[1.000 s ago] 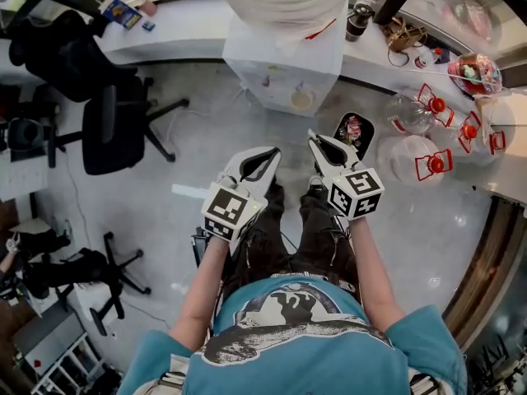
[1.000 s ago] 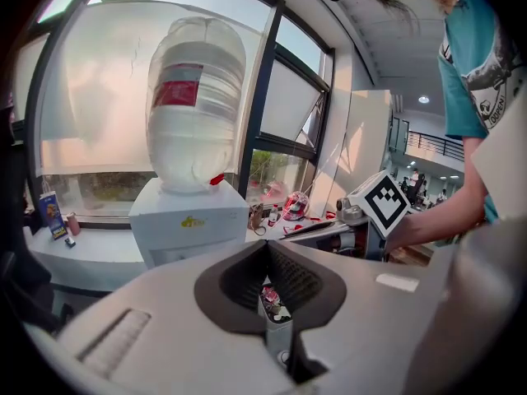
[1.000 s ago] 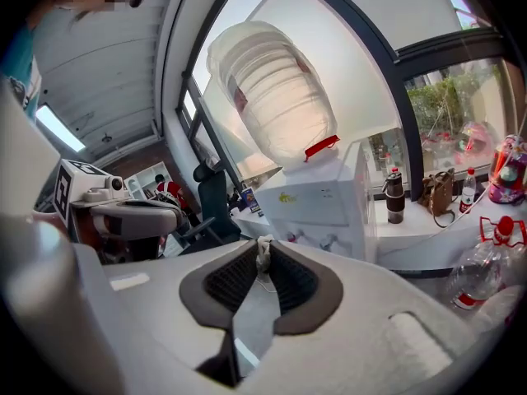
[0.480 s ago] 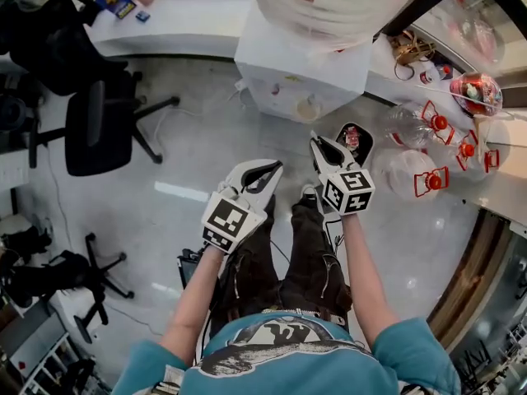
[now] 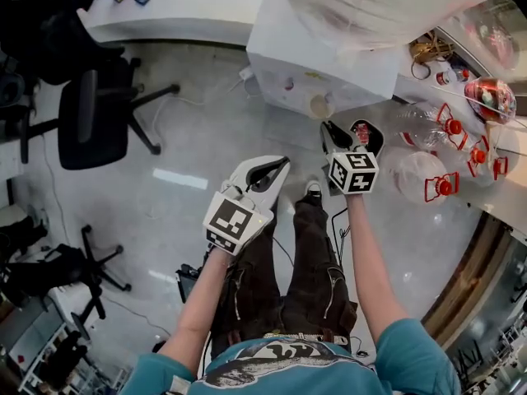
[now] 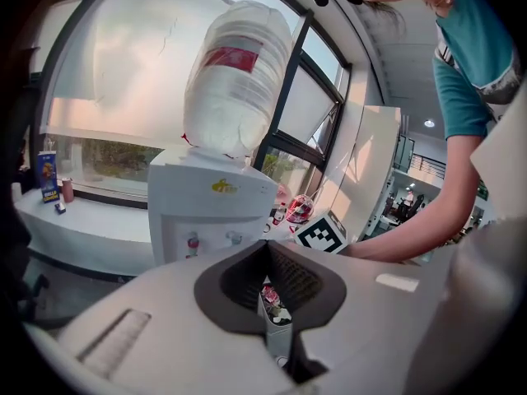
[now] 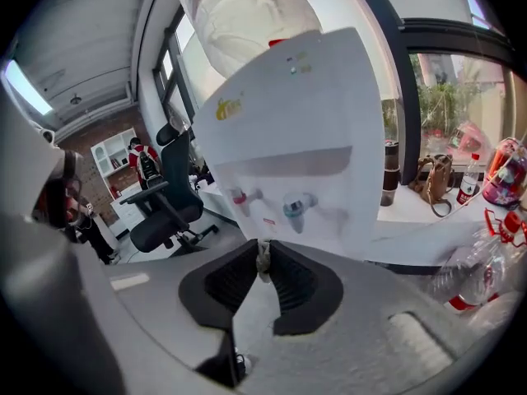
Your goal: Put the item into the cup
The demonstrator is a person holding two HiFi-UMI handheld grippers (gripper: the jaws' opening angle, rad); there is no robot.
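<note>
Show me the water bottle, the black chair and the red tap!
water bottle [image 6: 235, 81], left gripper view, its white side.
black chair [image 5: 78, 130], head view, its dark middle.
red tap [image 7: 240, 195], right gripper view, its handle.

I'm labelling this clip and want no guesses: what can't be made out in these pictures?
- Right gripper view: the small pale item pinched in the right gripper is too small, and too covered by the pads, to name.
- Head view: the dark container stands partly behind that gripper; its contents are too small.
- Head view: the top edge cuts off the water bottle.
</note>
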